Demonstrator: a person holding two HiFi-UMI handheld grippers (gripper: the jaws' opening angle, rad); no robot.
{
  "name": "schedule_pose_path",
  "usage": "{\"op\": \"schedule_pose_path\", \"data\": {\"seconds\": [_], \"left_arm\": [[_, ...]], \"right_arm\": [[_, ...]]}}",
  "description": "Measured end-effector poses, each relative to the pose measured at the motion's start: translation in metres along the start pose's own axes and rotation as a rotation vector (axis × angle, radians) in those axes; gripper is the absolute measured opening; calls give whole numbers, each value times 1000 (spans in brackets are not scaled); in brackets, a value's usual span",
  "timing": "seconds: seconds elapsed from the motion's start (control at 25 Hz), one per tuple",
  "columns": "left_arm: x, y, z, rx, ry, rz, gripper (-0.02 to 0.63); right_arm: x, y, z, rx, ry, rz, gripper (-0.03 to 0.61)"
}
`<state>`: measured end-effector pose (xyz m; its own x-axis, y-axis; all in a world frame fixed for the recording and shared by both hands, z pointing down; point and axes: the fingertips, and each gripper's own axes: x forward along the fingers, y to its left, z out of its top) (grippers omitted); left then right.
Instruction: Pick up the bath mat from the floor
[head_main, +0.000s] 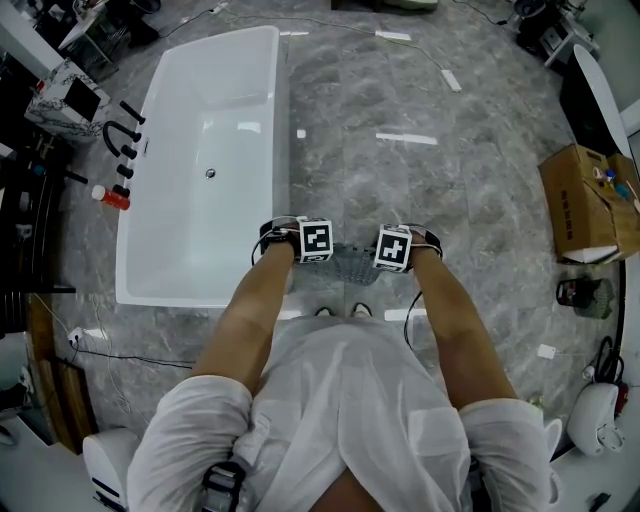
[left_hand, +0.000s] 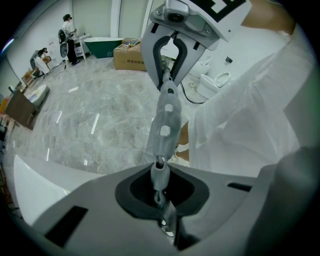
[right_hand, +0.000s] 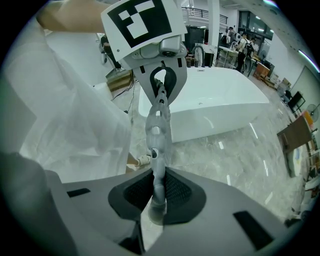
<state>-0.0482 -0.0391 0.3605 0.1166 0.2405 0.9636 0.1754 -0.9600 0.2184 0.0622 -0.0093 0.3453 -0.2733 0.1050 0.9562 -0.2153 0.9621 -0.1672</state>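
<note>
We are holding the bath mat (head_main: 352, 263) stretched between both hands, just right of the bathtub (head_main: 210, 120) and seemingly clear of the floor (head_main: 450, 200). The left gripper (left_hand: 160, 192) is clenched on one edge and the right gripper (right_hand: 156, 192) on the opposite edge. We are aiming to raise both ends together and level, so the thin edge is not slipping from either pinch.

Grey marble-look floor (head_main: 470, 230), glossy, light streaks reflected. White bathtub (head_main: 210, 120) far left; black taps (head_main: 125, 150) on its left rim, red-and-white bottle (head_main: 110, 197) just beside them. White tape strips (head_main: 406, 138) on far floor. Open cardboard box (head_main: 588, 205) right. Black cable (head_main: 110, 352) near left. Left gripper view: green tub (left_hand: 102, 45) and second box (left_hand: 129, 56) far. People (right_hand: 239, 40) standing far off.
</note>
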Motion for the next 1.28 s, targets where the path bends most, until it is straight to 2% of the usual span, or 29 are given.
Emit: {"op": "schedule_pose_path", "data": {"seconds": [1.28], "left_arm": [[1,-2,-2,-11,-5,-49,23]], "right_arm": [[2,2,2,-20,-13,25,63]]}}
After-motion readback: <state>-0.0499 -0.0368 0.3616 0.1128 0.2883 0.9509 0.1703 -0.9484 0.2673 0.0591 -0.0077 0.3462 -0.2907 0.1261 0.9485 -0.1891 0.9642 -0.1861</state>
